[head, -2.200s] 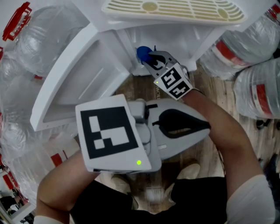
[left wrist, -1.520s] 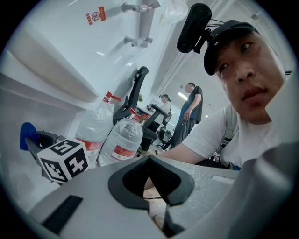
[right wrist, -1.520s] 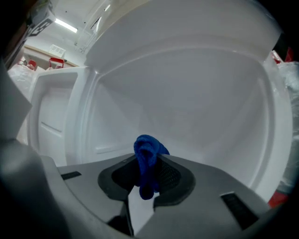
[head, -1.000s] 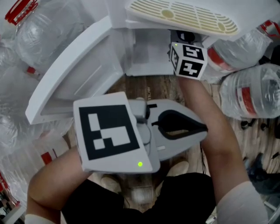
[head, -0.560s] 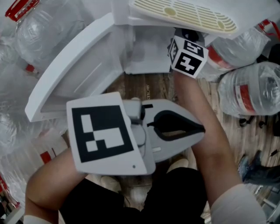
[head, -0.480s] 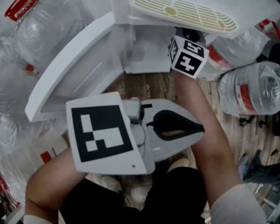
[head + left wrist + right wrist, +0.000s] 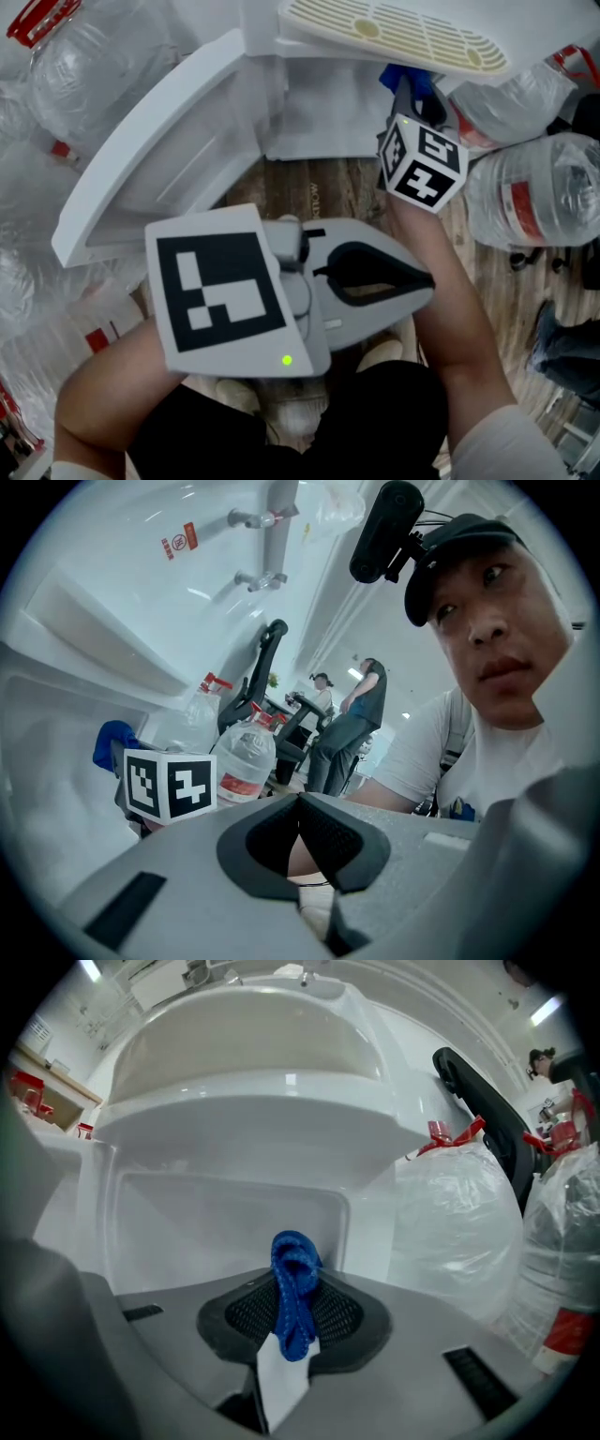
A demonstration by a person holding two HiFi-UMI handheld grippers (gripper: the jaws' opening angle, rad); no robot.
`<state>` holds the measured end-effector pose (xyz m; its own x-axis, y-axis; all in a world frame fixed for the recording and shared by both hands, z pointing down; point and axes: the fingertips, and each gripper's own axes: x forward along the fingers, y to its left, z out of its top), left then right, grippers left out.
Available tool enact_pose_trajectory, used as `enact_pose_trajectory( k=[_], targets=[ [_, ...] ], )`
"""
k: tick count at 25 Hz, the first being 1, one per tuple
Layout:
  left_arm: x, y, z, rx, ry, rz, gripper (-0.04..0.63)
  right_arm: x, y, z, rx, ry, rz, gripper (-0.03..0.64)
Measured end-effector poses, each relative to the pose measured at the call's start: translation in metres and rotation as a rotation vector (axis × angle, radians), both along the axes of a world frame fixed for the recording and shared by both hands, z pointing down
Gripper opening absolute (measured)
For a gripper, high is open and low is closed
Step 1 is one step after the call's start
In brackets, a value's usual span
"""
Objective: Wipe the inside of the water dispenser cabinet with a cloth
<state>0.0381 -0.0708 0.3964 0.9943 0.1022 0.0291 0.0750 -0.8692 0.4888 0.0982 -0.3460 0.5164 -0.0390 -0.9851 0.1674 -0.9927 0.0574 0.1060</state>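
The white water dispenser cabinet [image 7: 319, 117] stands open, its door [image 7: 155, 150] swung out to the left. My right gripper [image 7: 405, 94] is at the cabinet's right front edge, shut on a bunched blue cloth [image 7: 409, 79]. In the right gripper view the cloth [image 7: 294, 1293] sticks up between the jaws of the right gripper [image 7: 294, 1321], facing the white inner wall [image 7: 216, 1218]. My left gripper [image 7: 427, 278] hangs low in front of me, shut and empty. The left gripper view shows the left gripper [image 7: 301, 810] with pads together and the cloth [image 7: 112, 744] beyond.
Large clear water bottles [image 7: 530, 197] with red labels crowd the right side, more bottles [image 7: 56, 84] lie at the left. The beige drip grille [image 7: 394, 33] tops the cabinet. Wooden floor [image 7: 319, 187] shows below the opening. People stand far off [image 7: 352, 719].
My right gripper has drawn back out of the cabinet's right side toward me, and the blue cloth now shows outside the opening. The left gripper has stayed almost still.
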Motion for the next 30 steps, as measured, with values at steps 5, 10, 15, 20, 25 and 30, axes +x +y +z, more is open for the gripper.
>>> enact_pose_trajectory(
  k=[5, 10, 15, 20, 25, 30],
  targets=[
    [0.0, -0.001, 0.001, 0.005, -0.004, 0.0, 0.003, -0.017, 0.003, 0.012, -0.011, 0.003, -0.054, 0.081],
    [-0.001, -0.002, 0.004, 0.002, -0.014, -0.01, 0.003, -0.041, -0.026, 0.038, -0.047, 0.023, -0.085, 0.081],
    [-0.004, -0.004, 0.006, -0.009, -0.03, -0.03, 0.003, -0.043, -0.062, 0.062, -0.093, 0.022, -0.041, 0.081],
    [-0.008, -0.007, 0.01, -0.012, -0.043, -0.047, 0.003, -0.039, -0.074, 0.071, -0.119, -0.039, 0.016, 0.081],
    [-0.008, -0.008, 0.012, -0.021, -0.051, -0.056, 0.003, -0.028, -0.064, 0.079, -0.135, -0.046, 0.037, 0.081],
    [-0.002, -0.005, 0.014, -0.024, -0.057, -0.041, 0.003, -0.013, -0.038, 0.082, -0.147, -0.042, 0.027, 0.081]
  ],
)
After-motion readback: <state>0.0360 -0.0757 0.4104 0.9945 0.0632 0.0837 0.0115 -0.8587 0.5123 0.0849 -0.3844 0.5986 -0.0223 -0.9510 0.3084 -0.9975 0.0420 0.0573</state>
